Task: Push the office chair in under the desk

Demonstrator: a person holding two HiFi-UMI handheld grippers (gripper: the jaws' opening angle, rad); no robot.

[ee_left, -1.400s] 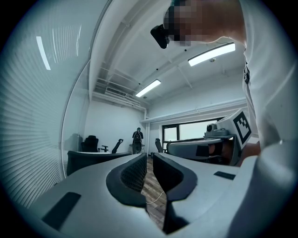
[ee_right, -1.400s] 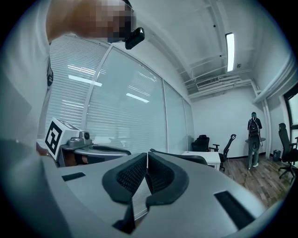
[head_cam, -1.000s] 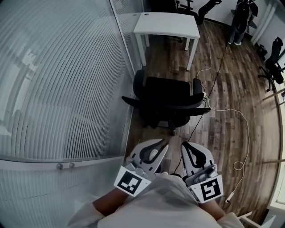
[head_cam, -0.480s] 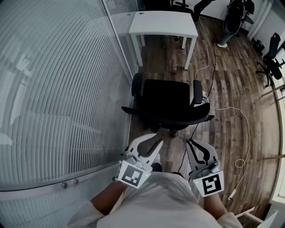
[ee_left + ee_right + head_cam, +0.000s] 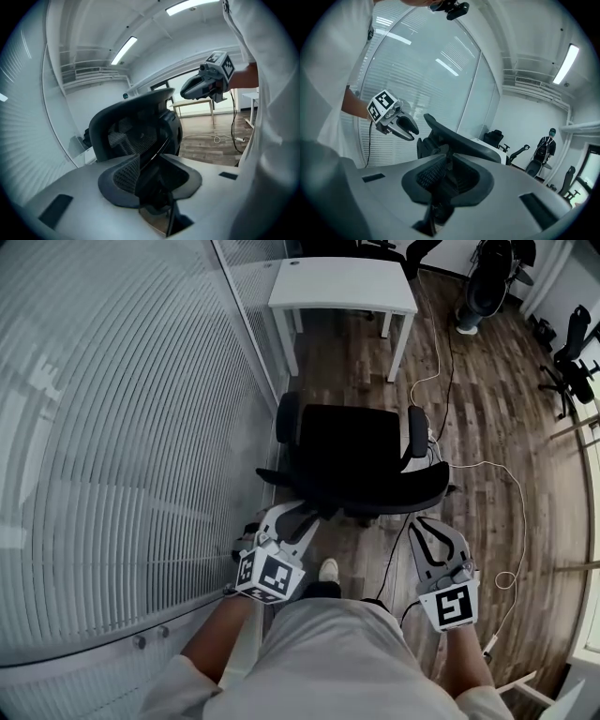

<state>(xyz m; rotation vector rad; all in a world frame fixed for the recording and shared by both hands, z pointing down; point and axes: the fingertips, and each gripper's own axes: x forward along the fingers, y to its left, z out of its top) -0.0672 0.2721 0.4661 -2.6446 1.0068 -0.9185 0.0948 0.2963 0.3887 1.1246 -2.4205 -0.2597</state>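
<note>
A black office chair point(image 5: 361, 451) stands on the wood floor with its seat facing the white desk point(image 5: 342, 285) and its curved back toward me. My left gripper point(image 5: 302, 512) is at the left end of the chair back; its jaws have just been opening, they stand apart, and nothing is gripped. In the left gripper view the chair back point(image 5: 136, 122) fills the space just ahead of the jaws. My right gripper point(image 5: 427, 523) is shut and empty, just behind the back's right end. The right gripper view shows the back's top edge point(image 5: 459, 143) close ahead and the left gripper point(image 5: 412, 133) beside it.
A glass wall with blinds point(image 5: 122, 427) runs along the left, close to the chair. A white cable point(image 5: 511, 493) loops over the floor at right. More chairs point(image 5: 572, 352) stand at the far right. My shoe point(image 5: 328, 568) is behind the chair. A person point(image 5: 547, 145) stands far off.
Both grippers have dropped lower and come forward to the chair back, the left to its left end and the right to its right end. The left gripper's jaws have spread.
</note>
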